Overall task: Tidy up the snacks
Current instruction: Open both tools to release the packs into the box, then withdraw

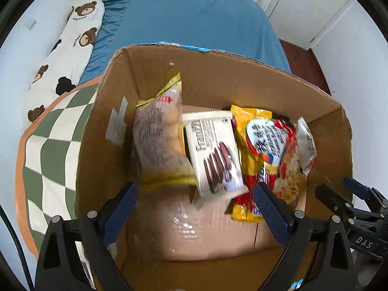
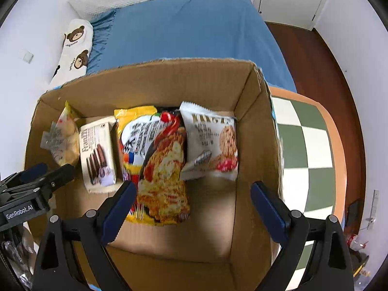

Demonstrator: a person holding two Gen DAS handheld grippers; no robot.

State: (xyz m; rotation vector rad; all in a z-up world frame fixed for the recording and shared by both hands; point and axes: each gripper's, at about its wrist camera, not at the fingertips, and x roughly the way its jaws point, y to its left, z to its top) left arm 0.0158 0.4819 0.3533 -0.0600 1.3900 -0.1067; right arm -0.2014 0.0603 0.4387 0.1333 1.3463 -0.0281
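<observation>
hovering wide open — each hand-held gripper (image 1: pixel 196 208) (image 2: pixel 191 201) empty — above box (image 2: pixel 252 92)

Bright even daylight, heavy fisheye bending at edges, black corners, slight motion blur on snack packets (image 1: pixel 213 150), glare on box floor (image 1: pixel 184 220)

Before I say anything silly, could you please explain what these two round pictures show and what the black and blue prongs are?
Each picture comes from a fisheye camera on a hand-held gripper, looking along its two fingers. No robot: a person holds one in each hand. The left gripper and right gripper are both open and hold nothing. Each also appears at the edge of the other's view. Below them stands an open cardboard box on a checkered mat, with a blue bed behind. In the box lie four snacks side by side: a yellow bag, a biscuit pack, noodles and a cookie pack.
</observation>
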